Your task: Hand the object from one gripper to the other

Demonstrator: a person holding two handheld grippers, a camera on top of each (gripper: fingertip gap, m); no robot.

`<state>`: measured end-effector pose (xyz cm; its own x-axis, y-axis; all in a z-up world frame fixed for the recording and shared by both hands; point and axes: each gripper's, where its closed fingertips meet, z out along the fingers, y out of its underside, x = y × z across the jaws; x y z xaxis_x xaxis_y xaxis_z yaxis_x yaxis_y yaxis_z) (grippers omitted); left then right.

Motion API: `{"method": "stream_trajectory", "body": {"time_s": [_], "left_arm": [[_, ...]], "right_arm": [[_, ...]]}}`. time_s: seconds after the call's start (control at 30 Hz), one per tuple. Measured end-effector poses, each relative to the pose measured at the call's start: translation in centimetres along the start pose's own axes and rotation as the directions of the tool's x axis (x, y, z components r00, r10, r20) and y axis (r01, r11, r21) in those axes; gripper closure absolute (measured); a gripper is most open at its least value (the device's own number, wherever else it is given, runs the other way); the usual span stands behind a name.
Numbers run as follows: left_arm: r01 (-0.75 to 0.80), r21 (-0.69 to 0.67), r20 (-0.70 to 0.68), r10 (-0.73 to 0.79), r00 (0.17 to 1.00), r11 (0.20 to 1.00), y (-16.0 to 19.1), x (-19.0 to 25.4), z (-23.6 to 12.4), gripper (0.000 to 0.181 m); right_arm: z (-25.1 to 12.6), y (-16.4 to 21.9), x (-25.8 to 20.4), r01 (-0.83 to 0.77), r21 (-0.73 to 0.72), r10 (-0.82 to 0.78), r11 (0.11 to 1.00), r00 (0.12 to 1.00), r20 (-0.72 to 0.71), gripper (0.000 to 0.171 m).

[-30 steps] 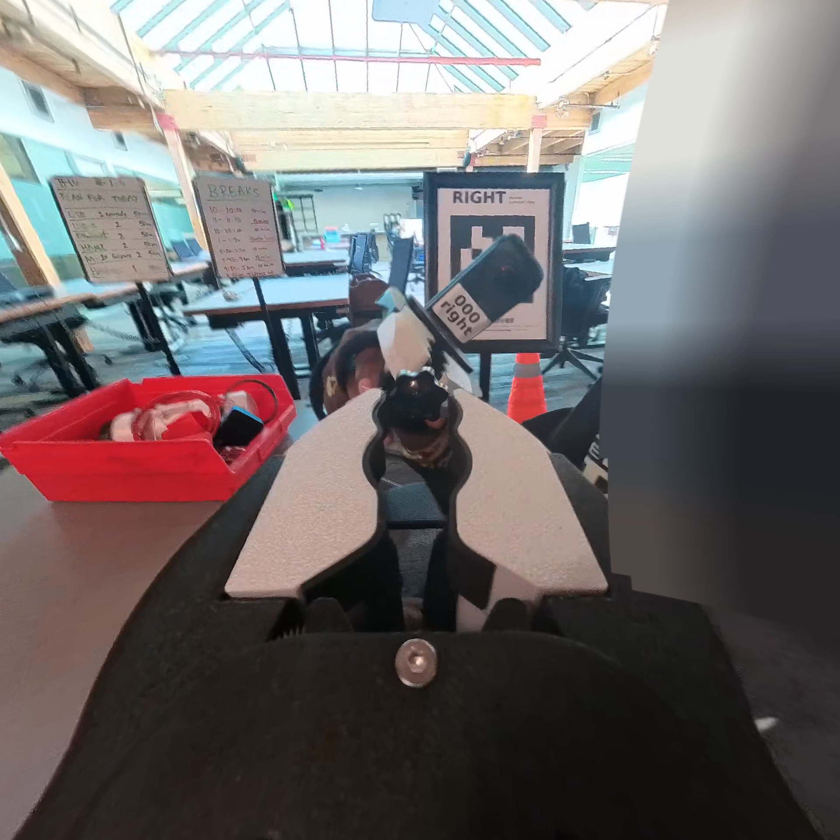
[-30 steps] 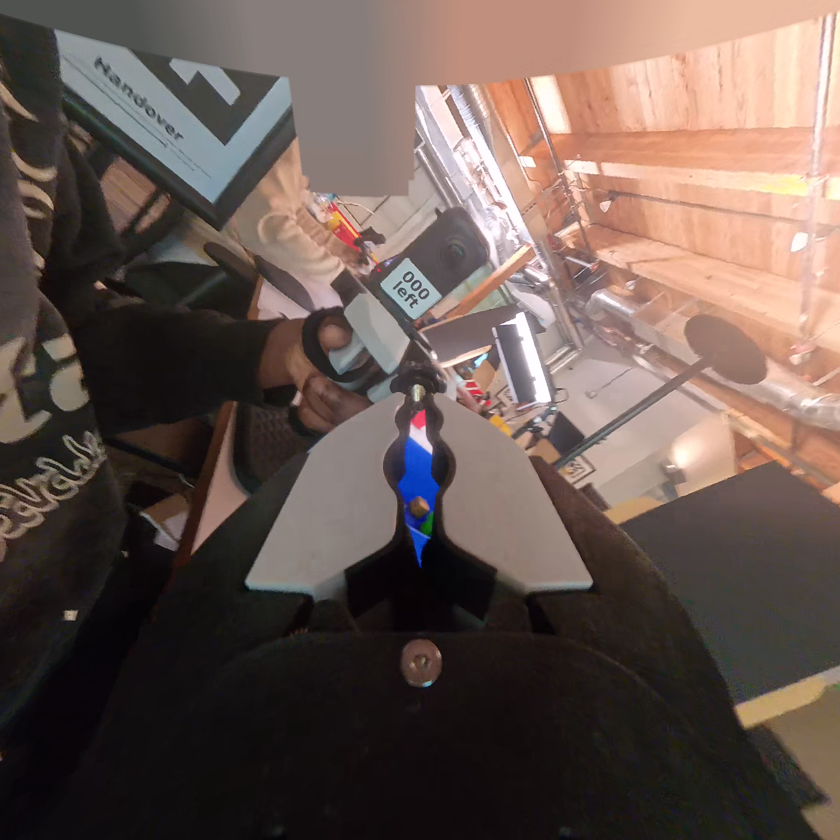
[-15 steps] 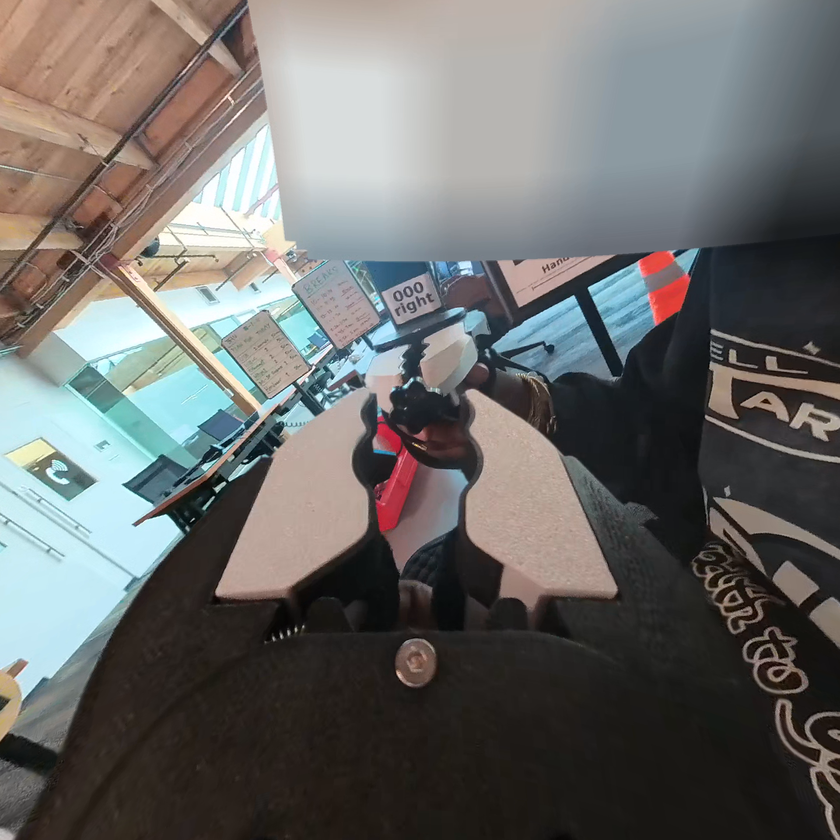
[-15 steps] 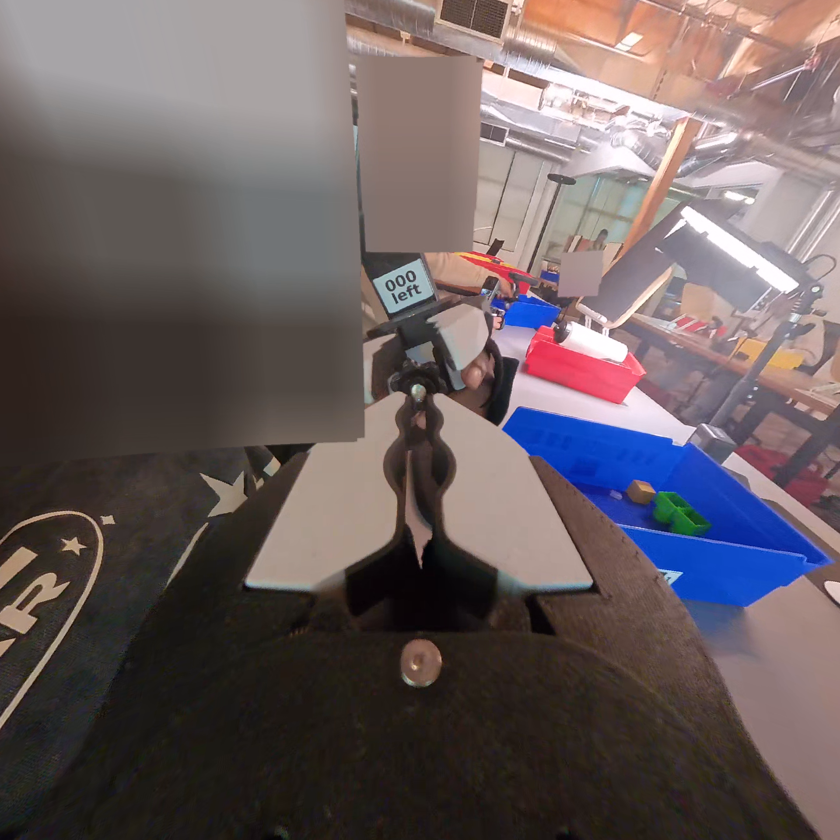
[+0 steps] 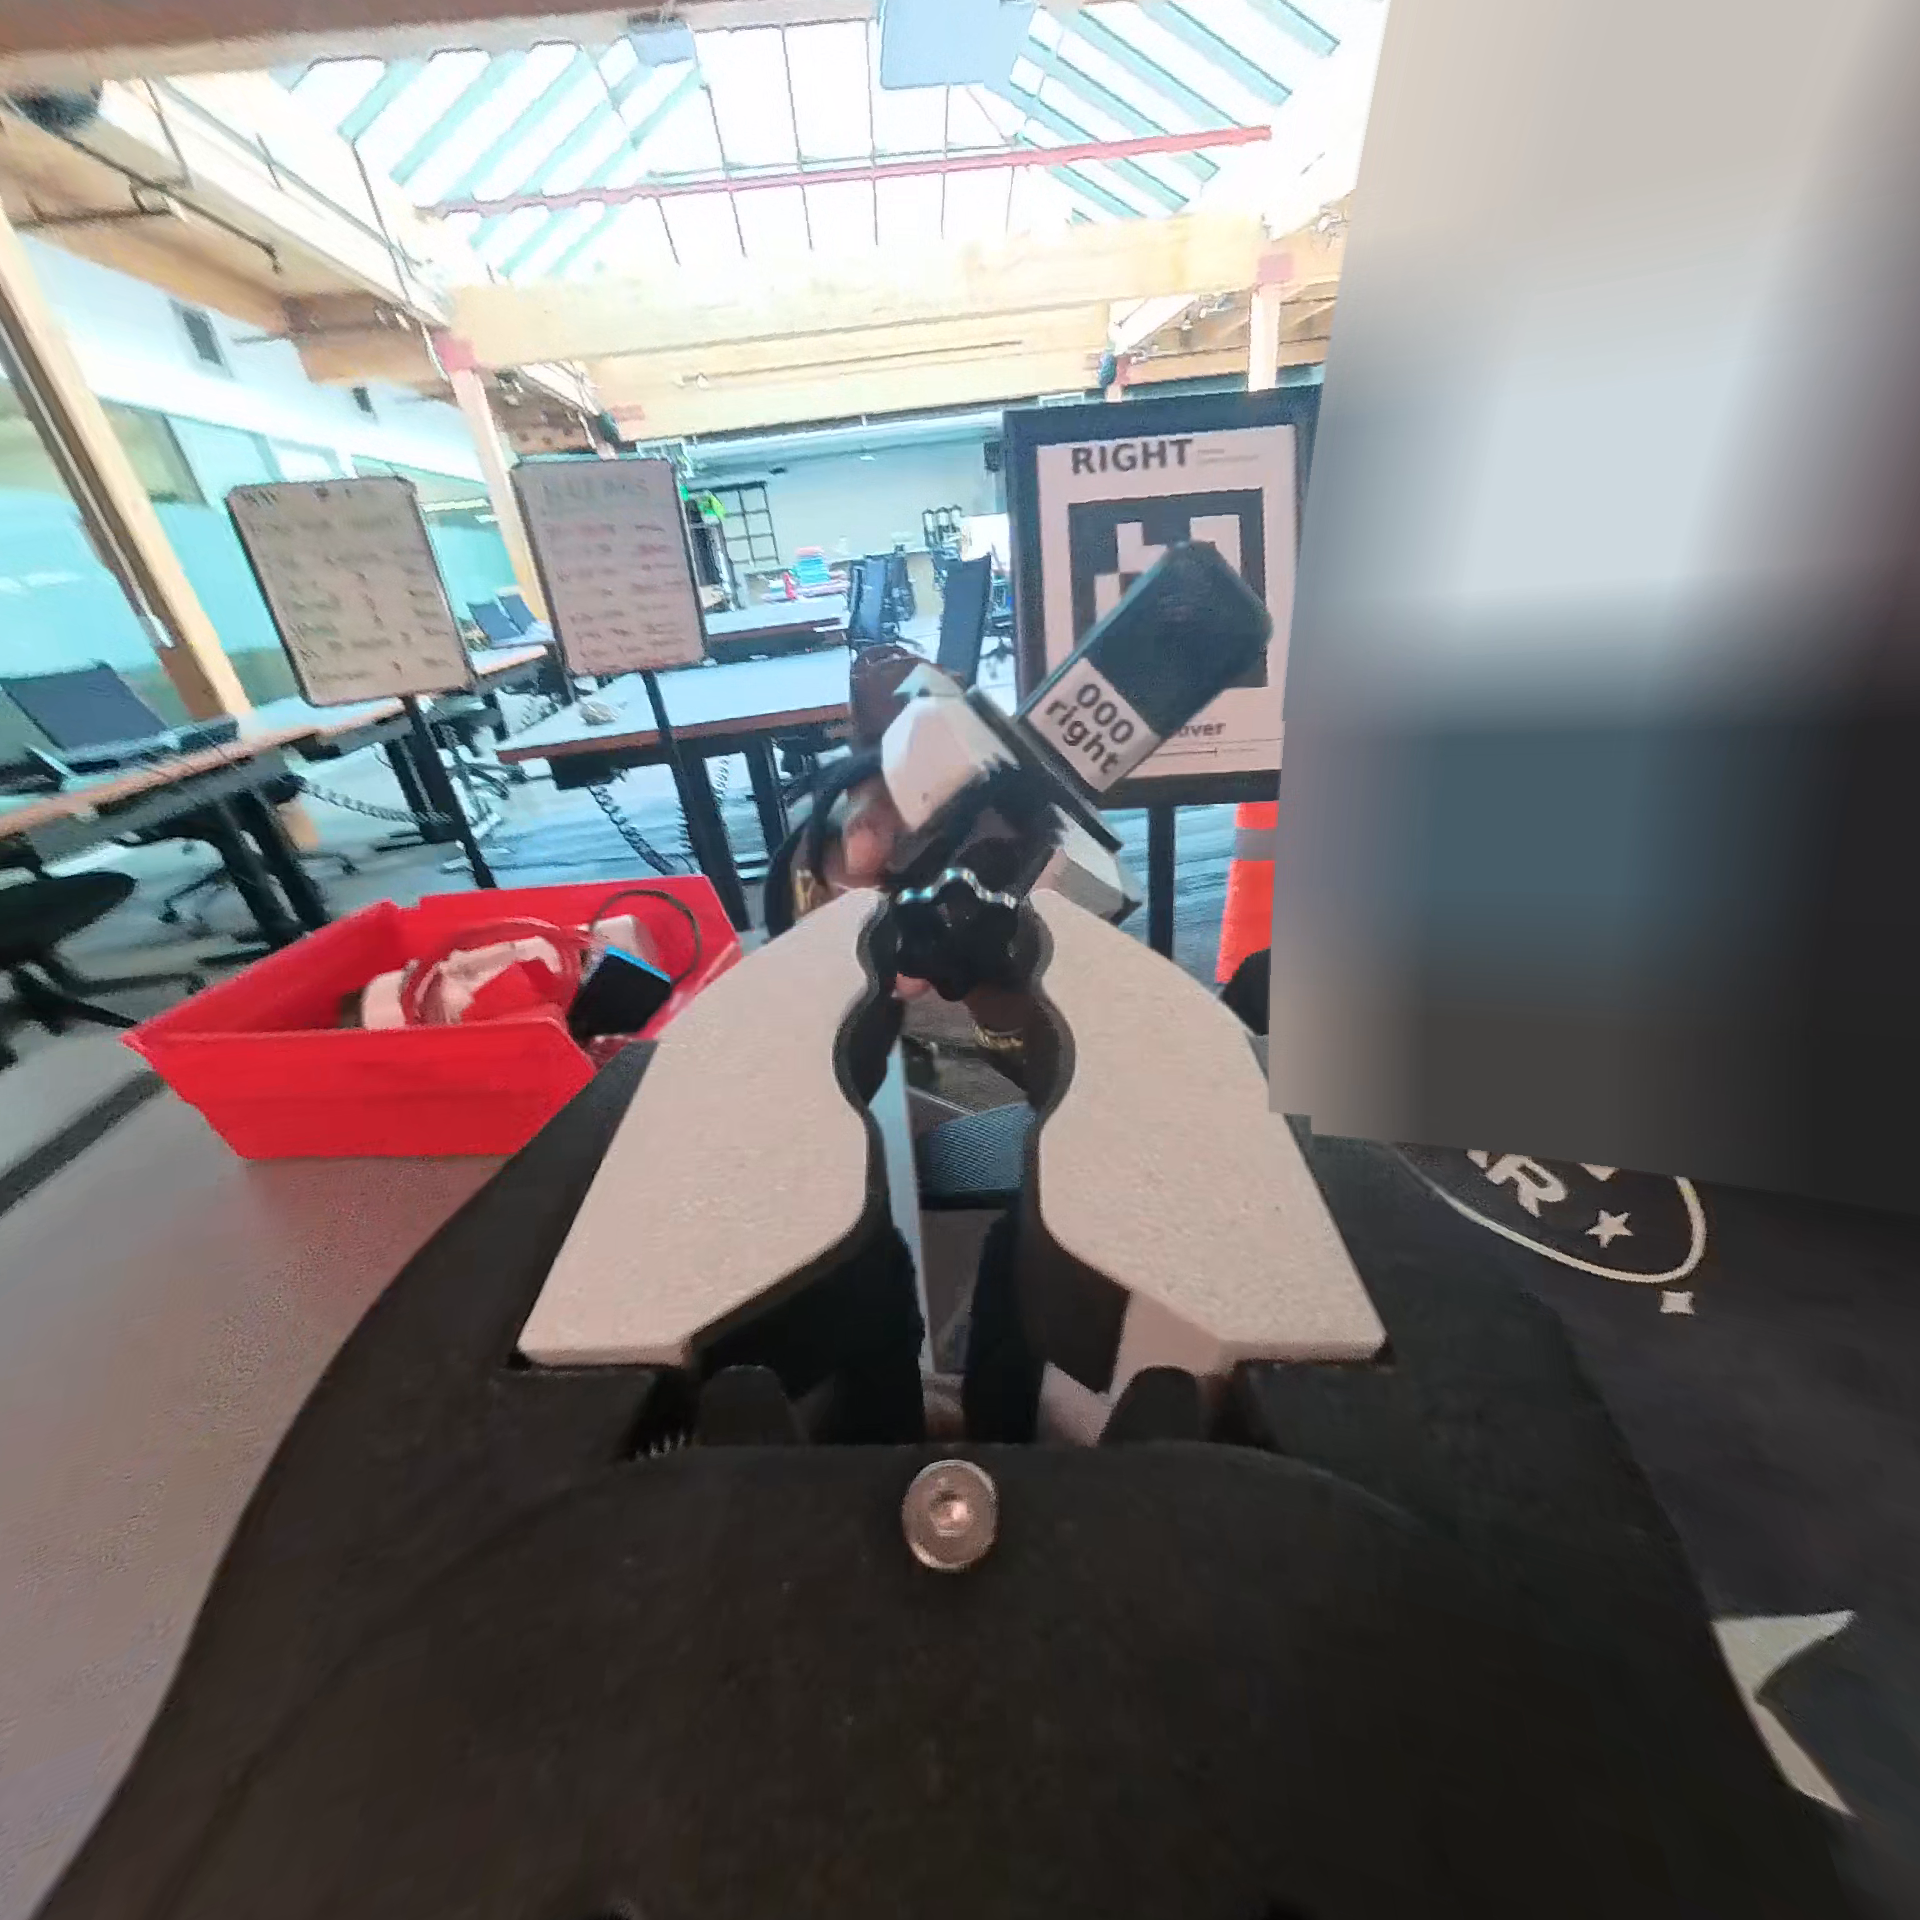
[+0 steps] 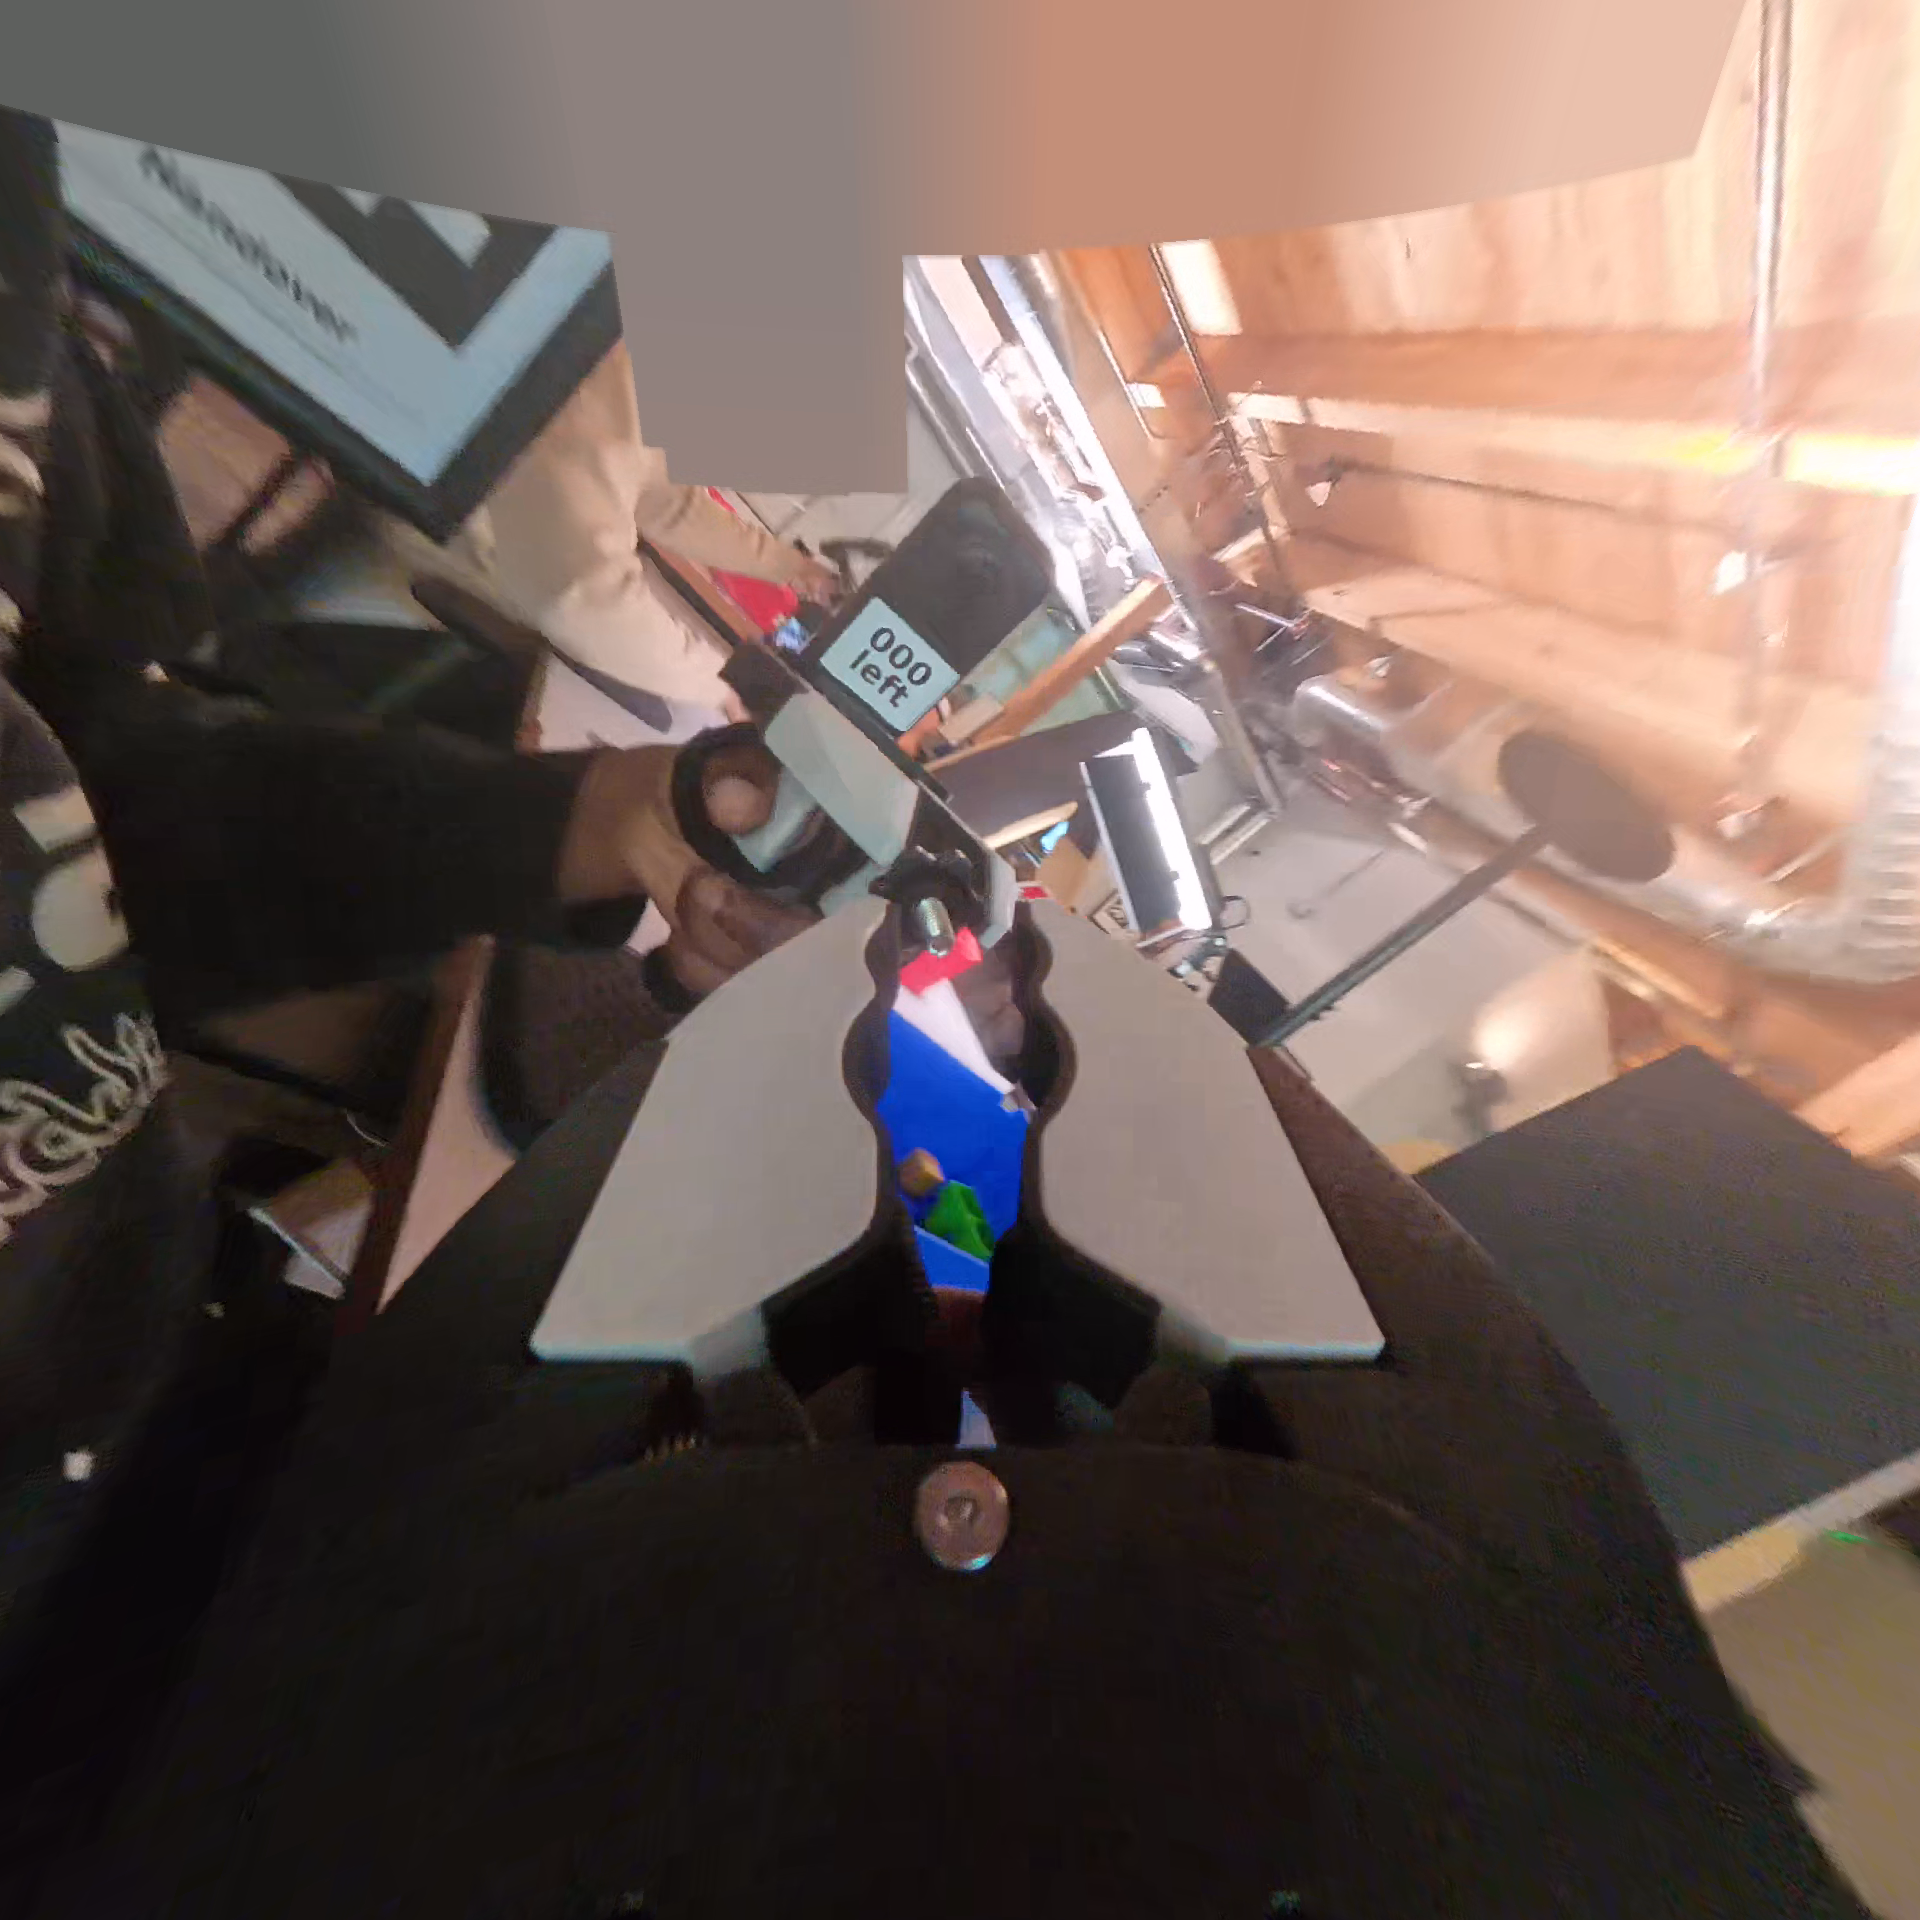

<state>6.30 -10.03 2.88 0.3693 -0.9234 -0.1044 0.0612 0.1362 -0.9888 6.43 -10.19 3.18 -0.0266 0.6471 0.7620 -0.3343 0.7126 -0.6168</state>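
Where the two tools meet nose to nose above the worktop [image 5: 156,1299], the left tongs [image 5: 956,920] are closed down to a narrow gap on the black head of a star-knob bolt [image 5: 948,923], which sits right between their grey tips. From the right wrist view the same bolt shows from its other end. Its lobed head is caught between the far tool's pale fingers, and its threaded metal stud points into the mouth of the right tongs [image 6: 951,920]. Those right tongs stand partly open, with daylight on the right side of the stud. Whether the stud brushes the left-hand tip I cannot tell. So the bolt hangs in the air between the two tools, carried by the left one.

A hand [image 6: 665,831] in a dark sleeve grips the handle of the left tool, which has a black camera mounted above it. Through the gap of the right tongs a blue bin [image 6: 935,1101] is visible, holding a green block [image 6: 961,1216] and a small tan block [image 6: 920,1174].

In the left wrist view a red bin [image 5: 395,1091] of mixed items sits on the worktop to the left. A framed black-and-white marker sign [image 5: 1153,582] stands behind the right tool, and an orange cone [image 5: 1252,883] is just beside its stand. Two whiteboards [image 5: 343,592] stand farther back among desks.
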Motion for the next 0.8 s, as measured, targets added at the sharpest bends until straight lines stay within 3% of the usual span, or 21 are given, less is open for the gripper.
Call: {"method": "stream_trajectory", "body": {"time_s": [0.17,0.53,0.63,0.7,0.8], "left_arm": [[0.052,-0.035,-0.030,-0.053,0.998,0.998,0.7,0.3,0.4,0.160],[0.044,-0.037,-0.044,-0.046,0.998,0.998,0.6,0.7,0.3,0.160],[-0.048,-0.012,-0.027,0.048,0.998,0.999,0.4,0.5,0.3,0.159],[-0.173,0.004,-0.007,0.173,0.985,0.985,0.3,0.6,0.1,0.148],[-0.372,-0.018,0.064,0.372,0.926,0.928,0.2,0.3,-0.3,0.139]], "right_arm": [[0.3,0.4,-0.8,0.116,-0.045,-0.115,0.992,0.993,0.009,0.161],[0.5,0.8,-1.3,0.105,-0.070,-0.102,0.992,0.994,0.047,0.165],[0.5,0.7,-1.1,-0.019,-0.062,0.023,0.998,0.998,0.064,0.165],[0.6,0.7,-0.8,-0.160,-0.056,0.165,0.985,0.983,0.086,0.165],[0.6,1.0,-1.0,-0.408,-0.088,0.417,0.909,0.895,0.156,0.165]]}}
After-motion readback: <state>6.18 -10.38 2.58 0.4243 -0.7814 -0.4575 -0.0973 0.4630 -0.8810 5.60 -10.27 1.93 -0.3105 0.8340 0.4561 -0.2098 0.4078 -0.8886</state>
